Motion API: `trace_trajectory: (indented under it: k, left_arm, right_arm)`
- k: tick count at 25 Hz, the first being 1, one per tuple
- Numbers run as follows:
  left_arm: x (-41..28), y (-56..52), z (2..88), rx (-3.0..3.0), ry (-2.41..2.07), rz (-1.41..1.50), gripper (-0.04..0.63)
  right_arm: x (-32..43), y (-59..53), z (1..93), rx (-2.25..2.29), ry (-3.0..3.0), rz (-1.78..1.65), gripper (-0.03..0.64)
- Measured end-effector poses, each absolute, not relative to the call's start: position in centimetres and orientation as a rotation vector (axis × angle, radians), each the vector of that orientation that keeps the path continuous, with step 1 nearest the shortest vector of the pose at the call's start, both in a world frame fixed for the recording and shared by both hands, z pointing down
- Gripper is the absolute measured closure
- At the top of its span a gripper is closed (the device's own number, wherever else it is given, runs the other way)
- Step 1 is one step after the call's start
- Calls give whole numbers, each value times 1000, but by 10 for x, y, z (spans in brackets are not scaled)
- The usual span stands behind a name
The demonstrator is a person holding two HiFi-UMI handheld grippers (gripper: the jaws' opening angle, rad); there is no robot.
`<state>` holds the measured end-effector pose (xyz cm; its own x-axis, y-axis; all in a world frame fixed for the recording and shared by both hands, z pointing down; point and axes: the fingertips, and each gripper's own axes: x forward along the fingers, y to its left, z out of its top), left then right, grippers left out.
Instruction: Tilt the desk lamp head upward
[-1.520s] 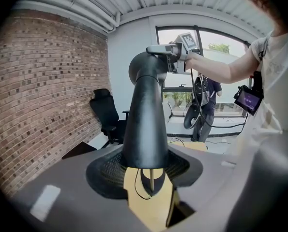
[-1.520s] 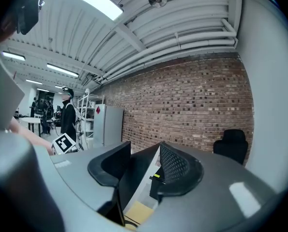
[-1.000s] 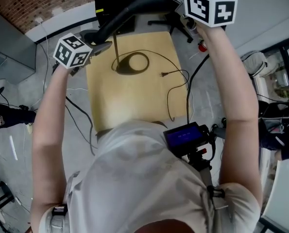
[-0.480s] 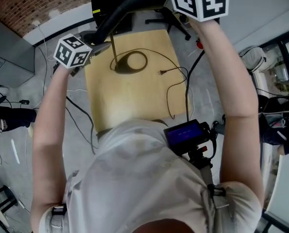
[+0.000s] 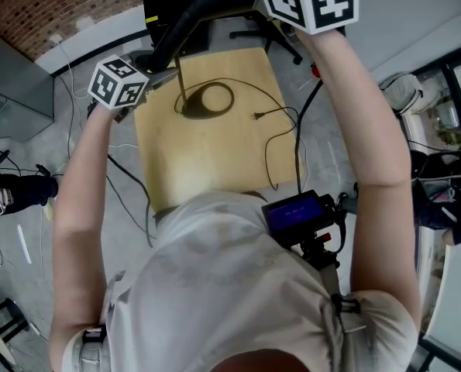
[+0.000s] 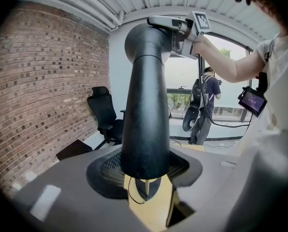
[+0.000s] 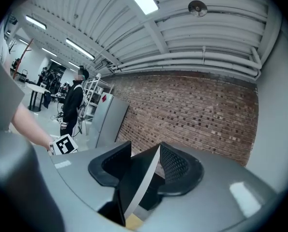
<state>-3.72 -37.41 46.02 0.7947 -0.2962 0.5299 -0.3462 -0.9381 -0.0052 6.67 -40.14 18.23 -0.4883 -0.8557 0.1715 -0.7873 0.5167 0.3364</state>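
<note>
On wooden table point(image 5: 215, 157): one desk lamp point(image 6: 146, 105), oval base point(image 5: 207, 99), one loose cord point(image 5: 267, 160). Two grippers: left gripper point(image 6: 146, 170) clamped around lamp's neck, right gripper point(image 7: 144, 170) pinching rim of lamp head point(image 7: 129, 187). One office chair point(image 6: 102, 115) behind. Head view cuts off lamp head's top.

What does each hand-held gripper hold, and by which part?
Both hold the desk lamp head: the left hand-held gripper clamps its narrow lower end, and the right hand-held gripper grips its wide rim.
</note>
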Motion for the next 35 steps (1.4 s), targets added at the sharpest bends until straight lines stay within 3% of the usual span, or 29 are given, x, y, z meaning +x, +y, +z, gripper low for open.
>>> trace_trajectory:
  k: [31,35]
  left_arm:
    - [-25,-379,460,2917,-592,751,393]
    - [-30,-373,461,2955,-633,768,354]
  right_arm:
    - [57,-399,171,1377,-2443,-363,410]
    - [61,-392,164,1426,-2514,-327,394]
